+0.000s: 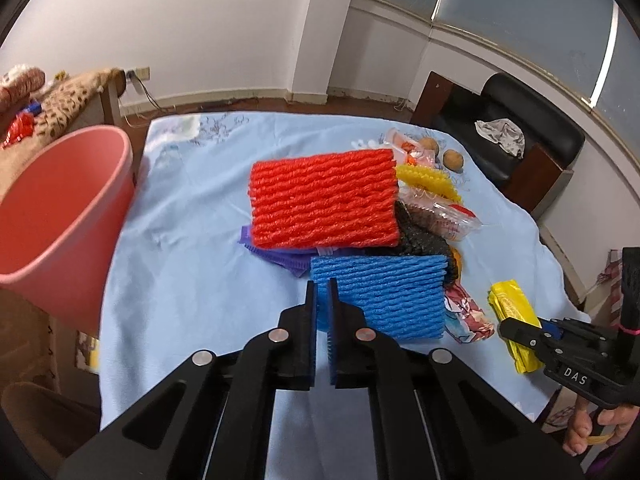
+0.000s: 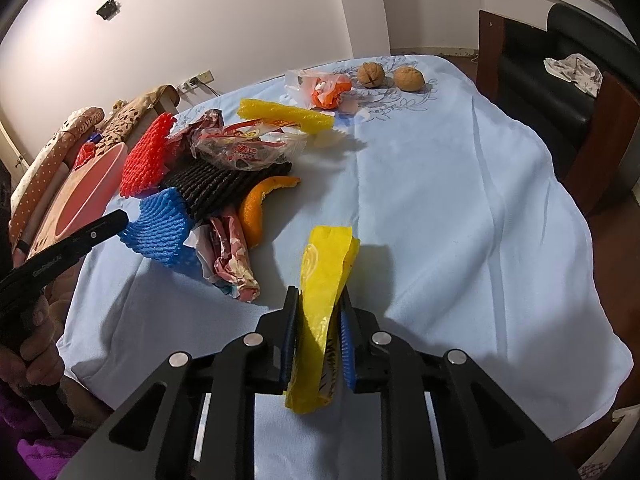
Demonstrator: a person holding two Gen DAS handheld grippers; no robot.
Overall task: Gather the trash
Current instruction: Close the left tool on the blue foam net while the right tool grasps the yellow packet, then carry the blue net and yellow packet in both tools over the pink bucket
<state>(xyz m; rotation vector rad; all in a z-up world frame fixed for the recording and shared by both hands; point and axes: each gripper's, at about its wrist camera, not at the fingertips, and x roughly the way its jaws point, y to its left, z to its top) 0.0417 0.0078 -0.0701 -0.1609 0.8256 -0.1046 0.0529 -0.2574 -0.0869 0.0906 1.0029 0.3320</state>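
Note:
My left gripper (image 1: 322, 284) is shut on the near edge of a blue foam net (image 1: 384, 294), also seen in the right wrist view (image 2: 160, 228). My right gripper (image 2: 320, 300) is shut on a yellow wrapper (image 2: 324, 280), held just above the light blue tablecloth (image 2: 460, 200); it also shows in the left wrist view (image 1: 514, 320). The trash pile holds a red foam net (image 1: 324, 200), a black net (image 2: 224, 184), a yellow net (image 2: 286, 118), clear snack wrappers (image 2: 248, 148), a crumpled wrapper (image 2: 232, 256) and orange peel (image 2: 256, 212). A pink bin (image 1: 60, 208) stands at the table's left.
Two walnuts (image 2: 370, 74) and an orange plastic bag (image 2: 328, 88) lie at the far side of the table. A black chair (image 1: 516, 136) with a cloth on it stands to the right. A leopard-print covered seat (image 1: 68, 96) is behind the bin.

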